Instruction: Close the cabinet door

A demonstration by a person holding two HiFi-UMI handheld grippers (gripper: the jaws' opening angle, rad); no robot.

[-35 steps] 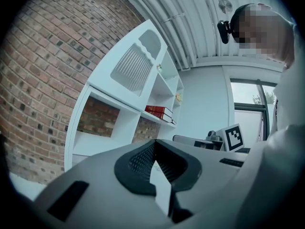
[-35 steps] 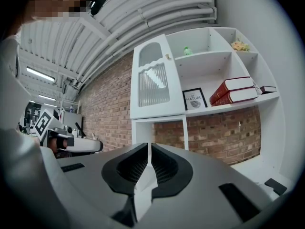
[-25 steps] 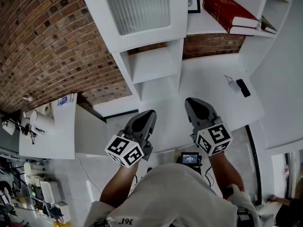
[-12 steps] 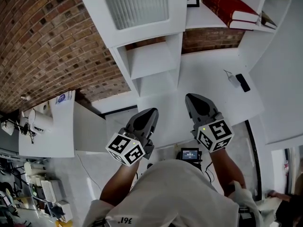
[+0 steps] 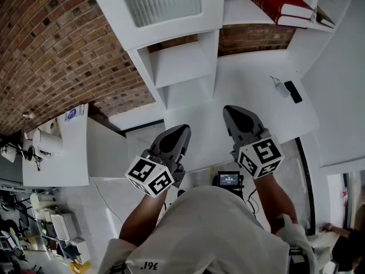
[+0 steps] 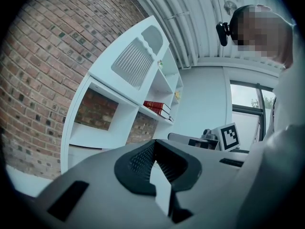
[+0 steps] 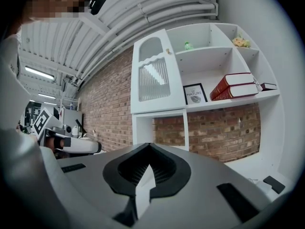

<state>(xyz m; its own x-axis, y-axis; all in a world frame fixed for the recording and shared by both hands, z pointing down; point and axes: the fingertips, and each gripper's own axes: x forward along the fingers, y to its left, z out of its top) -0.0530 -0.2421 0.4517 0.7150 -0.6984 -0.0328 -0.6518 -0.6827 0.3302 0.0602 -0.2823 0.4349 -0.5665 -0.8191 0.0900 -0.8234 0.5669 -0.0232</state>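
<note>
The left gripper (image 5: pixel 179 135) and the right gripper (image 5: pixel 232 116), both pressed together and empty, are well apart from the cabinet door (image 5: pixel 165 4) — it seems already shut, so next is perhaps only a checking push.

The cabinet door (image 5: pixel 165 7) is white, and its pane is pale grey, ribbed with fine parallel lines. The shelf unit (image 5: pixel 182 73) around it is the same white, as is the surface (image 5: pixel 251 84). The brick wall (image 5: pixel 57 50) is red-brown with pale mortar lines. The books (image 5: pixel 276 4) are deep red with cream page edges. A small object (image 5: pixel 293 91) near the surface's right edge is black. The left claw (image 5: pixel 178 135) and right claw (image 5: pixel 235 116) are grey with black ribbed pads. Their cubes are white with black square markers. The person's shirt (image 5: pixel 211 233) is off-white.
</note>
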